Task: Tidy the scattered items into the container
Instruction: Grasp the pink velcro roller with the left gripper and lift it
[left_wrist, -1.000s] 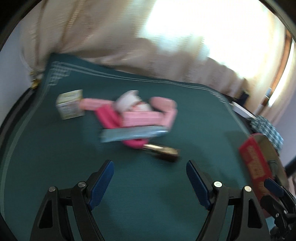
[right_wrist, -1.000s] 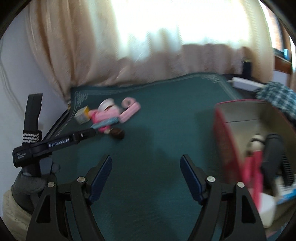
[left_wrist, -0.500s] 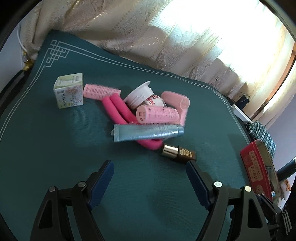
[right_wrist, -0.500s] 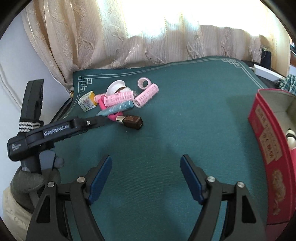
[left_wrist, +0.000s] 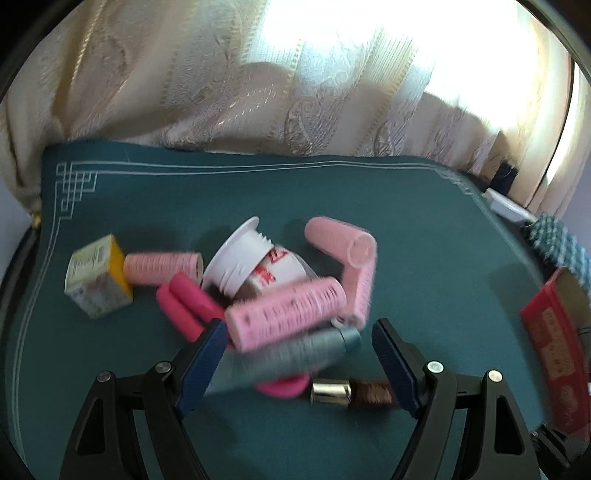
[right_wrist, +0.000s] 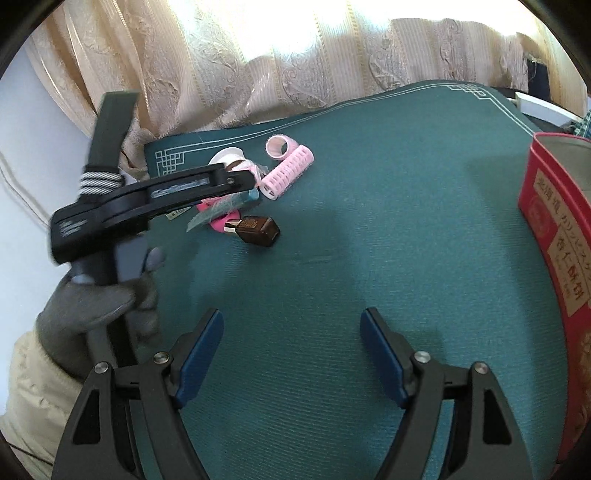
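In the left wrist view my left gripper (left_wrist: 301, 365) stands open low over a pile on the green mat (left_wrist: 424, 229). A blue-grey tube (left_wrist: 291, 356) lies blurred across the gap between its blue pads, which do not press on it. Behind it lie a pink hair roller (left_wrist: 288, 314), a white jar (left_wrist: 251, 262), a magenta foam rod (left_wrist: 184, 306), two paler rollers and a small box (left_wrist: 96, 277). A brown bottle (left_wrist: 354, 395) with a gold cap lies by the right finger. My right gripper (right_wrist: 291, 354) is open over bare mat, with nothing between its fingers. The red tin (right_wrist: 554, 258) stands at its right.
A grey-gloved hand (right_wrist: 96, 306) holds the black body of the left tool (right_wrist: 147, 195) at the left of the right wrist view. Beige curtains (right_wrist: 295, 55) hang behind the table's far edge. Checked cloth (left_wrist: 557, 240) and a white object lie past the mat's right corner.
My left gripper has moved forward into the pile, so the tube and bottle now lie at its fingers. In the right wrist view the tin has slid to the right edge.
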